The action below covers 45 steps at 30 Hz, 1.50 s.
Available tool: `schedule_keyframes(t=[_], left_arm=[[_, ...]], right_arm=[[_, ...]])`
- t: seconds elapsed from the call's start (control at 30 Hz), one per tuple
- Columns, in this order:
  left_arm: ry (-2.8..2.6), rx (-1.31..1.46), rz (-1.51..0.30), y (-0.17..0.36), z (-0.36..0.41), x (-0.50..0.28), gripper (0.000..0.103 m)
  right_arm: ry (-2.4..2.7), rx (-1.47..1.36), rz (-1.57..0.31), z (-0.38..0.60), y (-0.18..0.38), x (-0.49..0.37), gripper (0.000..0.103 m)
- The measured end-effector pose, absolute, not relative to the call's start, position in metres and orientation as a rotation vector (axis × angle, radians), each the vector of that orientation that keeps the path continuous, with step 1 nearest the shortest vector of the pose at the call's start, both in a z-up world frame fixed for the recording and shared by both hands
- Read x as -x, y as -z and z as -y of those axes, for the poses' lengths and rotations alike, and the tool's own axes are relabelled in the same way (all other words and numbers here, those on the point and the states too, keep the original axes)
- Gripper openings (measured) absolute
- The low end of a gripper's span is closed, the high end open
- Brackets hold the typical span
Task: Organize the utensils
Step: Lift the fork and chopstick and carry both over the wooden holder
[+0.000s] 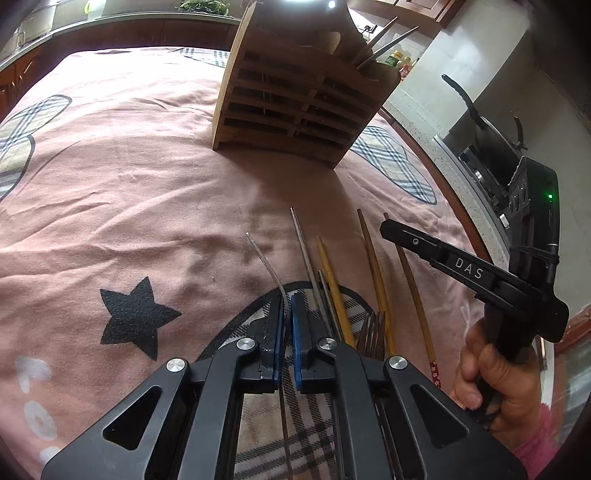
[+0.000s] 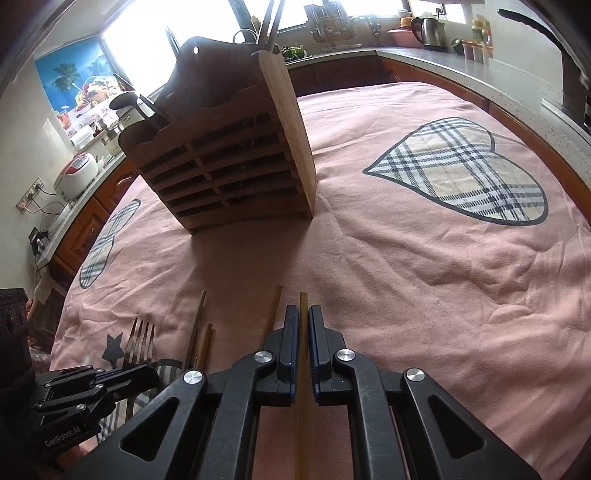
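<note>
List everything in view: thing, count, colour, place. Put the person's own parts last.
Wooden utensil rack: one, brown, upright on the cloth beyond the tools, utensils standing in its top.
Cloth: one, pink with plaid hearts and a black star, covering the table.
Metal chopstick: one, silver, gripped in the left tool.
Yellow chopstick: one, yellow, gripped in the right tool.
Loose chopsticks: several, wooden and metal, lying on the cloth between the tools.
Fork: one, silver, among the loose chopsticks.
Kettle: one, steel, on the far counter.
Left tool: black, shut.
Right tool: black, shut.
Hand: one, holding the right tool's handle.
</note>
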<state>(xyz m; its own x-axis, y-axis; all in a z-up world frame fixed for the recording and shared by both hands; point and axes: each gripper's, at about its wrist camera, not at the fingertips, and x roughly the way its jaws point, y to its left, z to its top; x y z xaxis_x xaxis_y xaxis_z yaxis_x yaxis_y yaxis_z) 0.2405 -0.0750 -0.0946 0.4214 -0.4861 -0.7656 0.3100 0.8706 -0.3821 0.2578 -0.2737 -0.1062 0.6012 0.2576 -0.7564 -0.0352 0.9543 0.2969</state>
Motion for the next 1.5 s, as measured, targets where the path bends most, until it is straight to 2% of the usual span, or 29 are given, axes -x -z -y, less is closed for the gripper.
schedule_keyframes(t=[0.97, 1.5], left_arm=[[0.482, 0.224, -0.78, 0.014, 0.034, -0.184, 0.002], [0.451, 0.281, -0.635, -0.025, 0.019, -0.179, 0.002]], right_arm=[[-0.231, -0.28, -0.67, 0.28, 0.017, -0.188, 0.005], [-0.206, -0.347, -0.443, 0.306, -0.024, -0.156, 0.005]])
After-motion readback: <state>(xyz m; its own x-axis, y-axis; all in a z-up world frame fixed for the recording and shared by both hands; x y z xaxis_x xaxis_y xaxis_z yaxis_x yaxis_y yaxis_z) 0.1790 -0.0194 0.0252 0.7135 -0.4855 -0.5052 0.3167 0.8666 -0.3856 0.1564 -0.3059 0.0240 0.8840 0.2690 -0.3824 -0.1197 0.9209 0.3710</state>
